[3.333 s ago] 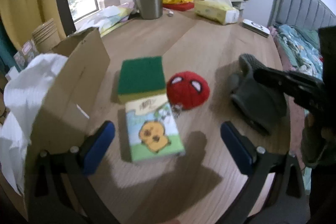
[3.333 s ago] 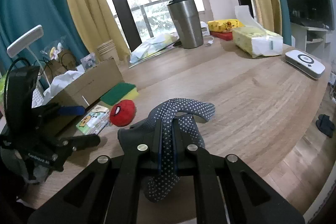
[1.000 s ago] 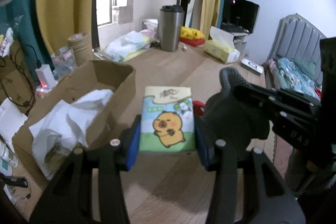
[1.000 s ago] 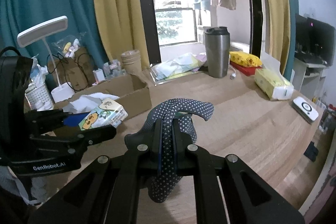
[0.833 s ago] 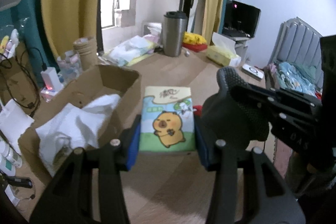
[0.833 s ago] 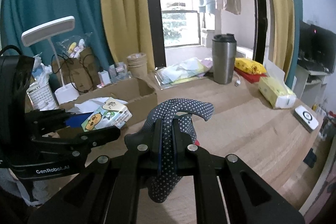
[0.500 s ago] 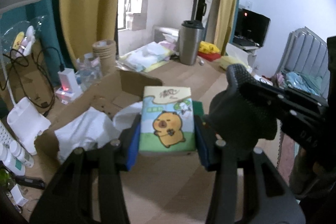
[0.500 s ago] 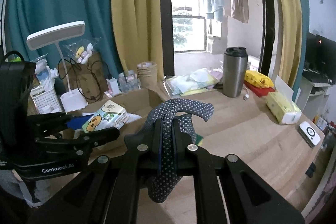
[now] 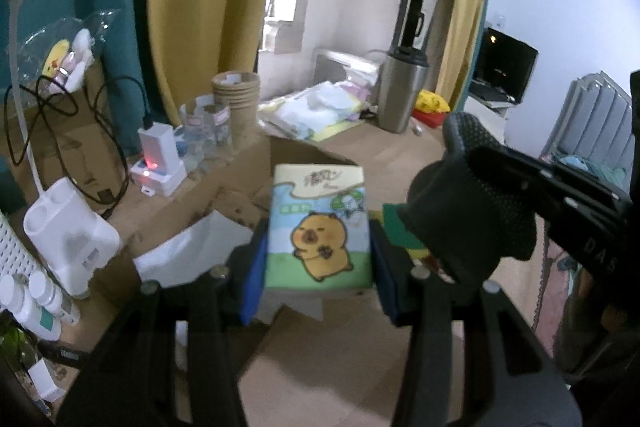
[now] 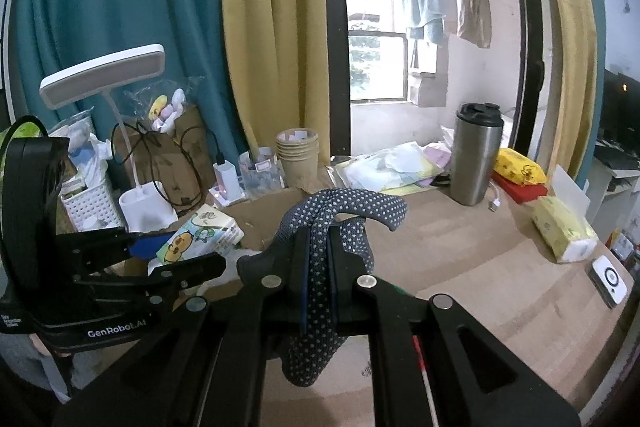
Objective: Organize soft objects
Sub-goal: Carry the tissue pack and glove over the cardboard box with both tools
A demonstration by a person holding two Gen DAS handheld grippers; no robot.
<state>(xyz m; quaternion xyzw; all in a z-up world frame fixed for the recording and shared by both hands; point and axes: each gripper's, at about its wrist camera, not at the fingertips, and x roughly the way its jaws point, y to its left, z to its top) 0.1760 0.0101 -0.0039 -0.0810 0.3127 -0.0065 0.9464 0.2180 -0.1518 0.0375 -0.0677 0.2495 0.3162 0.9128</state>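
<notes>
Two grippers aloft above the box (image 9: 192, 211), left gripper (image 9: 318, 247) clamped on the tissue pack (image 9: 318, 227), right gripper (image 10: 319, 259) pinching the glove (image 10: 340, 211) alongside, bare table (image 10: 500, 267) rightward.

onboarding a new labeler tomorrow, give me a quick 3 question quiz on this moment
1. True or false: the left gripper is shut on the capybara tissue pack.
2. What does the right gripper hold? A) green sponge B) dotted grey glove C) steel tumbler
3. Fill in: below the tissue pack sits an open ____ box holding white crumpled paper.

Key: 1 true; 2 B; 3 cardboard
</notes>
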